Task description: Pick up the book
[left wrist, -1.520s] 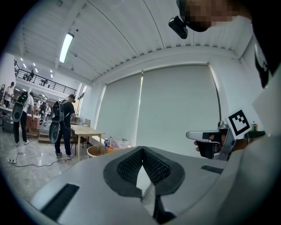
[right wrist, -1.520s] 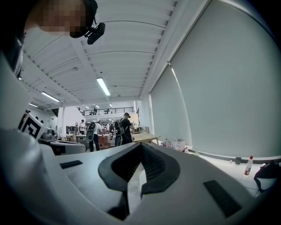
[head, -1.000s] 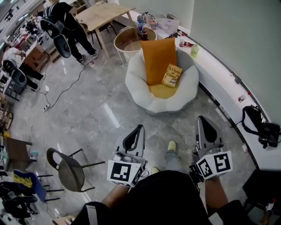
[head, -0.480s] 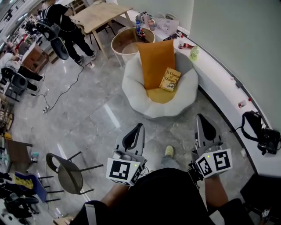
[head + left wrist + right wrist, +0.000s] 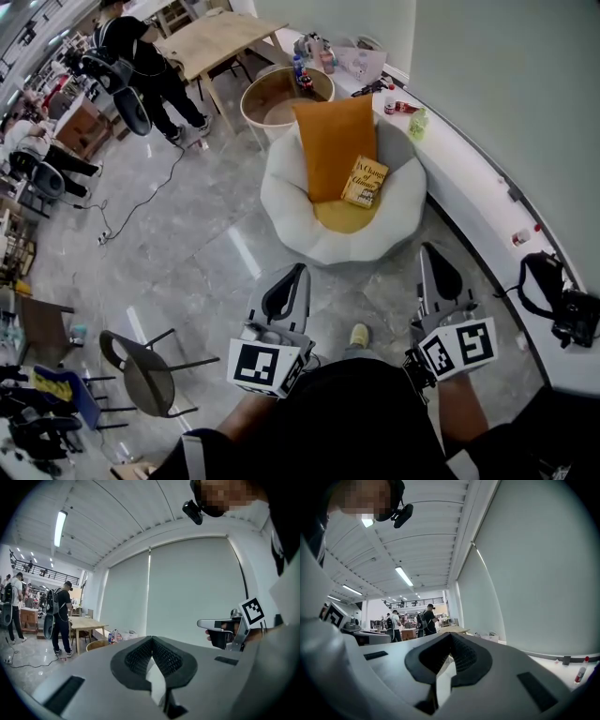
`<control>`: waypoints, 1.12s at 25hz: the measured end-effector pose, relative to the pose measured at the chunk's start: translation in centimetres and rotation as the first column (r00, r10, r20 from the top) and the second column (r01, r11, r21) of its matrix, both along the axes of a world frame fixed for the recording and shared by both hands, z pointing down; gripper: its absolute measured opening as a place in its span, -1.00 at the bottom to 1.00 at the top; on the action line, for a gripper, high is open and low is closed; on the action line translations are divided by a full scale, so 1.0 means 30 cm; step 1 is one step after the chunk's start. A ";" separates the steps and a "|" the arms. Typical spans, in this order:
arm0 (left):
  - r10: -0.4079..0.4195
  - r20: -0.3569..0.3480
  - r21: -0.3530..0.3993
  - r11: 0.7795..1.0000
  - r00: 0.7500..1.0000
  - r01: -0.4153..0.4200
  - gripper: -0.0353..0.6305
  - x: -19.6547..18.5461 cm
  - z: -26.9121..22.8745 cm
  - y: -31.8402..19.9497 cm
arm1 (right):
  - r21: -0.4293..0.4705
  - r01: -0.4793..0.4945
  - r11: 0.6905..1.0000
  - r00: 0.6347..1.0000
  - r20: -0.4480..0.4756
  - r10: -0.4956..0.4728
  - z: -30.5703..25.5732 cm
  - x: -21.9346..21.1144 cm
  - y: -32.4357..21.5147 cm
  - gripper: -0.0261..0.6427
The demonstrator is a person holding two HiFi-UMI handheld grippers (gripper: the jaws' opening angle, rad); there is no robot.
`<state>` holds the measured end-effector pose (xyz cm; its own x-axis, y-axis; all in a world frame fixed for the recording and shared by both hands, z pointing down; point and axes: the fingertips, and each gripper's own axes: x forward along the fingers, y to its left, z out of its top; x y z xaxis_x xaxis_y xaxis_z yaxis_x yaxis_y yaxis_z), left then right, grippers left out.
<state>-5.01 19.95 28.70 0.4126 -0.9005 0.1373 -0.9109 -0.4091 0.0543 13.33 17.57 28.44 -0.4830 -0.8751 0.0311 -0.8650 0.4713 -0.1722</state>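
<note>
Head view — book (image 5: 366,181), "A Change of Climate", on beanbag (image 5: 291,202), left claw (image 5: 299,271) closed, right claw (image 5: 428,251) closed — empty.

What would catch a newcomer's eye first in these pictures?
The tall orange cushion propped in the round white seat, near the top centre of the head view, stands out most. A yellow book lies just to its right. In the foreground the left claw and right claw, both shut and empty, point toward the seat.

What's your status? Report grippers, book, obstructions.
Left gripper and right gripper shut, empty. Book on white chair, leaning on orange cushion, well ahead. Nothing on the floor between.
</note>
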 end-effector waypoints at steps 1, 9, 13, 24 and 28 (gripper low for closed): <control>0.000 0.002 -0.001 1.000 1.000 0.000 -0.88 0.008 0.004 -0.006 | 0.004 -0.001 1.000 1.000 -0.001 0.001 0.001 0.010 -0.008 -0.88; -0.019 0.014 -0.004 1.000 1.000 0.019 -0.88 0.038 0.005 -0.033 | 0.009 -0.012 1.000 1.000 -0.009 0.012 0.000 0.089 -0.050 -0.88; -0.024 0.028 0.002 1.000 0.999 0.023 -0.88 0.060 0.005 -0.034 | 0.014 -0.008 1.000 1.000 0.012 0.008 0.003 0.113 -0.055 -0.88; -0.015 0.025 0.030 0.999 1.000 0.014 -0.88 0.075 -0.027 -0.026 | 0.040 -0.023 0.999 0.999 0.029 0.022 -0.016 0.122 -0.055 -0.88; -0.021 0.016 0.026 0.999 1.000 0.021 -0.88 0.066 -0.014 -0.037 | 0.038 -0.017 0.999 0.999 0.027 0.016 -0.009 0.114 -0.063 -0.88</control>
<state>-3.02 18.83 28.28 0.3915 -0.9123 0.1204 -0.9200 -0.3909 0.0293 16.75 15.68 28.18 -0.4684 -0.8834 -0.0154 -0.8682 0.4634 -0.1777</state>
